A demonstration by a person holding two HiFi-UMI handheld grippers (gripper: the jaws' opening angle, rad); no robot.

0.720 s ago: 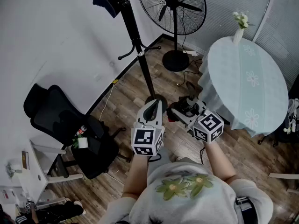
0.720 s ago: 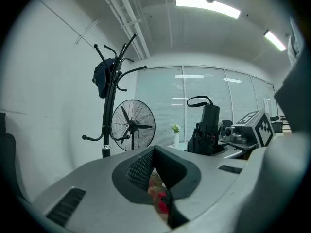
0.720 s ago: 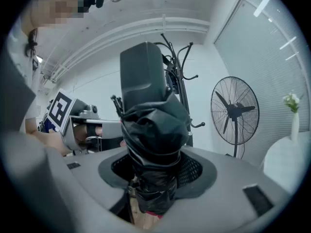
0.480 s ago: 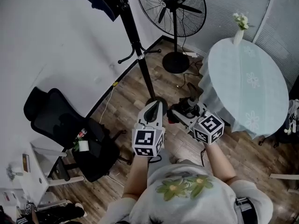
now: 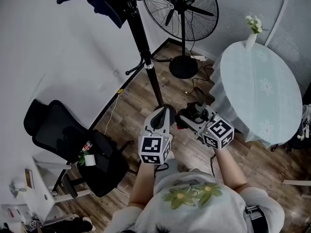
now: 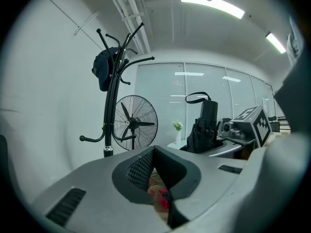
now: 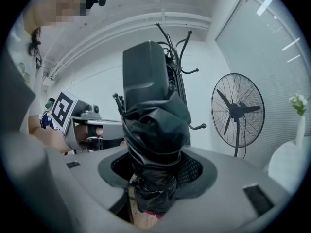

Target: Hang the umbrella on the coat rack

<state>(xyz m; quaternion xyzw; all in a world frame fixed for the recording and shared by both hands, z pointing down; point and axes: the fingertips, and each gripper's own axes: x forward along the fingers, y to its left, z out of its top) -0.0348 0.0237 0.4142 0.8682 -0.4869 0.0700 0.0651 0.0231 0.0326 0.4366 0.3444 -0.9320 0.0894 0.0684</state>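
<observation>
The black coat rack [image 5: 146, 57] stands by the white wall with a dark cap [image 5: 104, 1] on its top hooks. It also rises ahead in the left gripper view as a coat rack [image 6: 112, 96]. My right gripper [image 5: 188, 118] is shut on a folded black umbrella [image 7: 155, 140], held upright, with its blocky handle [image 7: 145, 74] on top. From the left gripper view the umbrella [image 6: 204, 130] shows a strap loop above it. My left gripper [image 5: 163, 110] is beside it on the left, shut and holding nothing, short of the rack's pole.
A standing fan [image 5: 187, 13] is right of the rack. A round table [image 5: 260, 89] with a pale cloth and a flower vase [image 5: 251, 30] is on the right. A black office chair [image 5: 68, 140] sits at the left wall. Cables [image 5: 197, 84] lie on the wooden floor.
The head view has shifted a little, so the rack and fan sit slightly further right and the chair lower. Both grippers keep the same pose, with the umbrella still gripped.
</observation>
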